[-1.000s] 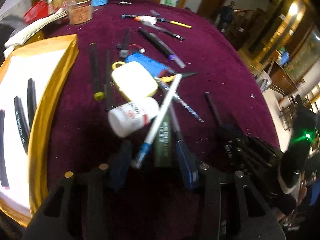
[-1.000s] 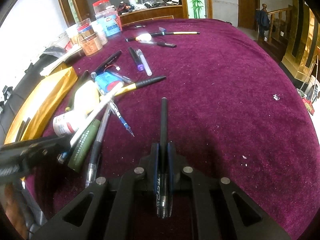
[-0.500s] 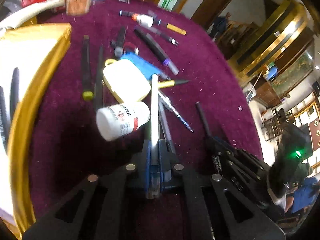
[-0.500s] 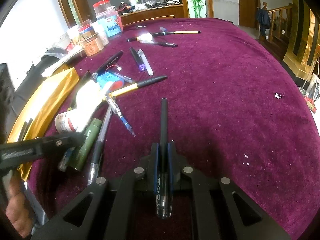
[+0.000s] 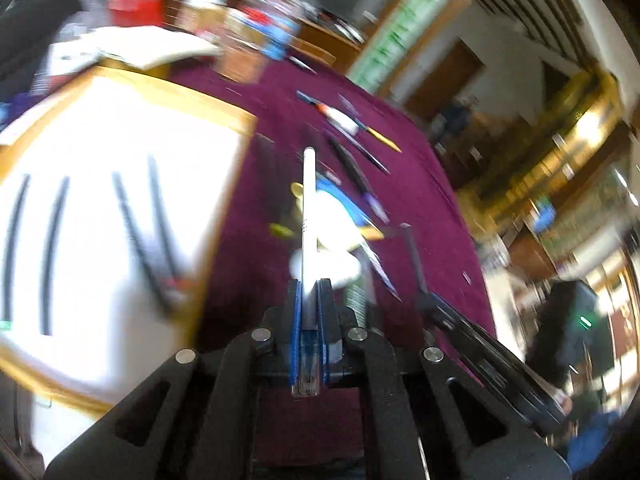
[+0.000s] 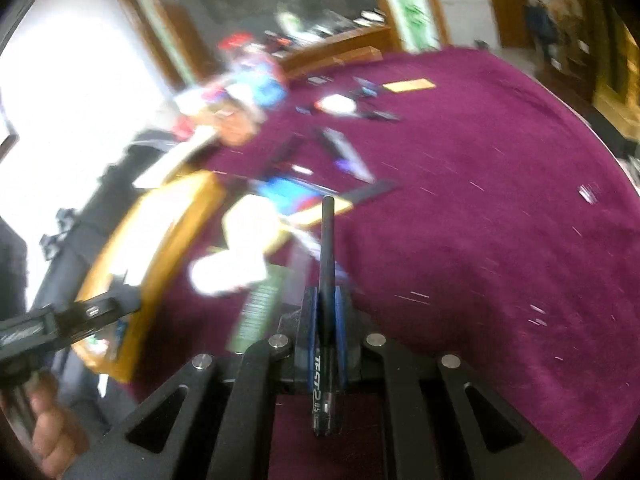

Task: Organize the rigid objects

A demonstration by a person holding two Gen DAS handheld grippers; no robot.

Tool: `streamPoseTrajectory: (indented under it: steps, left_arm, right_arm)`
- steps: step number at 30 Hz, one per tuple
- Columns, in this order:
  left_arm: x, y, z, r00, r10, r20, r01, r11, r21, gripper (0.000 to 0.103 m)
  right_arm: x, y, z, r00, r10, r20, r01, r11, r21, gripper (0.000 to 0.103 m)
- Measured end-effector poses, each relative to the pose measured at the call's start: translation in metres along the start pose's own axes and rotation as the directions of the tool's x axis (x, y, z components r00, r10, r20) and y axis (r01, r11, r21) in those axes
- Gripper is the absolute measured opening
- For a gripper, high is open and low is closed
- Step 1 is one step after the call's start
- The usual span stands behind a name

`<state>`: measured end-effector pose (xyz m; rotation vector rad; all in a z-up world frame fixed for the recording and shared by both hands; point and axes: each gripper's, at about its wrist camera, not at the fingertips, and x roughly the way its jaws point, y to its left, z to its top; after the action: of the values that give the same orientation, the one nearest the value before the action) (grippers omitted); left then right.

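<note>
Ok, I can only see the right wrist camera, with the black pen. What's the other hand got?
Observer: The left gripper is shut on a white pen, jaws tight around its barrel.
Operator: Is anything put away yet?
Observer: Yes, four dark pens lie on the white inside of the gold-edged tray.
Operator: Is the white pen over it?
Observer: No, it points out over the purple cloth, right of that tray.

Showing white lettering reading roughly "TEST2" and "0.5" along the barrel of the slim black plastic pen [image 6: 326,300], near its rear end. Blurring everything else printed, including labels on distant jars and bottles, past reading.
</note>
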<state>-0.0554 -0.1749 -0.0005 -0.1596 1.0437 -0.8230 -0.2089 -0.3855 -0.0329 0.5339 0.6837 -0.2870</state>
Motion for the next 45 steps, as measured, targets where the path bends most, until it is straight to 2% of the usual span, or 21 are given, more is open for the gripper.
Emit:
streamPoseTrajectory:
  steps: [3, 5, 8, 12, 16, 19, 22, 25, 27, 28, 29, 30, 31, 34, 35, 38, 40, 45]
  left_arm:
    - [-0.022, 0.035, 0.008, 0.991, 0.117, 0.072, -0.112, 0.991, -0.075, 0.005]
    - [-0.024, 0.059, 0.010, 0.984, 0.163, 0.065, -0.154, 0.979, -0.133, 0.005]
    - [-0.021, 0.085, 0.010, 0.975, 0.213, 0.054, -0.201, 0.963, -0.178, 0.005]
    - [-0.008, 0.104, 0.012, 0.971, 0.239, 0.016, -0.230, 0.949, -0.216, 0.005]
    - [-0.005, 0.113, 0.008, 0.938, 0.346, -0.009, -0.340, 0.916, -0.211, 0.005]
    - [0.001, 0.119, 0.007, 0.941, 0.337, -0.037, -0.336, 0.916, -0.220, 0.005]
    - [0.004, 0.119, 0.005, 0.937, 0.348, -0.044, -0.349, 0.915, -0.200, 0.005]
    - [0.002, 0.116, 0.005, 0.935, 0.353, -0.040, -0.354, 0.916, -0.188, 0.009]
    - [0.000, 0.111, 0.003, 0.936, 0.352, -0.033, -0.352, 0.919, -0.176, 0.023]
    - [-0.003, 0.107, 0.002, 0.935, 0.354, -0.020, -0.352, 0.921, -0.168, 0.028]
    - [-0.006, 0.103, 0.000, 0.933, 0.359, -0.003, -0.356, 0.922, -0.155, 0.041]
    - [-0.009, 0.097, -0.001, 0.929, 0.371, 0.016, -0.365, 0.921, -0.137, 0.055]
    - [-0.013, 0.087, -0.004, 0.922, 0.384, 0.046, -0.377, 0.919, -0.115, 0.059]
    - [-0.019, 0.066, -0.010, 0.921, 0.377, 0.100, -0.371, 0.926, -0.068, 0.062]
    - [-0.021, 0.059, -0.012, 0.924, 0.365, 0.111, -0.361, 0.931, -0.056, 0.062]
    - [-0.022, 0.039, -0.018, 0.944, 0.307, 0.124, -0.306, 0.952, -0.021, 0.073]
    - [-0.015, 0.022, -0.022, 0.959, 0.260, 0.109, -0.263, 0.965, 0.011, 0.075]
    - [0.008, -0.018, -0.024, 0.972, 0.231, 0.040, -0.234, 0.968, 0.090, 0.075]
  right_arm:
    - [0.004, 0.049, 0.008, 0.993, 0.122, -0.007, -0.122, 0.987, -0.107, 0.008]
    - [0.017, 0.082, 0.013, 0.989, 0.145, -0.030, -0.148, 0.973, -0.175, 0.008]
    - [0.051, 0.119, 0.023, 0.971, 0.206, -0.120, -0.227, 0.953, -0.199, 0.008]
    - [0.100, 0.158, 0.032, 0.965, 0.179, -0.194, -0.224, 0.943, -0.246, 0.008]
    - [0.141, 0.183, 0.035, 0.962, 0.121, -0.246, -0.194, 0.934, -0.300, 0.008]
    - [0.159, 0.195, 0.030, 0.950, 0.111, -0.291, -0.206, 0.924, -0.321, 0.008]
    - [0.168, 0.200, 0.022, 0.943, 0.096, -0.318, -0.209, 0.915, -0.345, 0.008]
    - [0.171, 0.196, 0.018, 0.941, 0.098, -0.325, -0.212, 0.917, -0.337, 0.008]
    - [0.165, 0.194, 0.018, 0.938, 0.112, -0.327, -0.225, 0.917, -0.331, 0.010]
    - [0.157, 0.193, 0.019, 0.939, 0.128, -0.318, -0.237, 0.912, -0.334, 0.015]
    - [0.147, 0.192, 0.019, 0.944, 0.140, -0.298, -0.242, 0.908, -0.342, 0.020]
    - [0.136, 0.189, 0.020, 0.950, 0.148, -0.275, -0.241, 0.908, -0.343, 0.032]
    - [0.126, 0.186, 0.021, 0.956, 0.158, -0.248, -0.239, 0.910, -0.339, 0.039]
    - [0.089, 0.162, 0.022, 0.965, 0.187, -0.184, -0.238, 0.919, -0.314, 0.040]
    - [0.076, 0.148, 0.022, 0.970, 0.183, -0.160, -0.225, 0.926, -0.302, 0.041]
    - [0.048, 0.100, 0.022, 0.981, 0.154, -0.116, -0.178, 0.956, -0.234, 0.050]
    - [0.038, 0.070, 0.020, 0.986, 0.122, -0.116, -0.143, 0.970, -0.195, 0.051]
    - [0.025, 0.004, -0.003, 0.988, -0.023, -0.150, -0.002, 0.987, -0.163, 0.051]
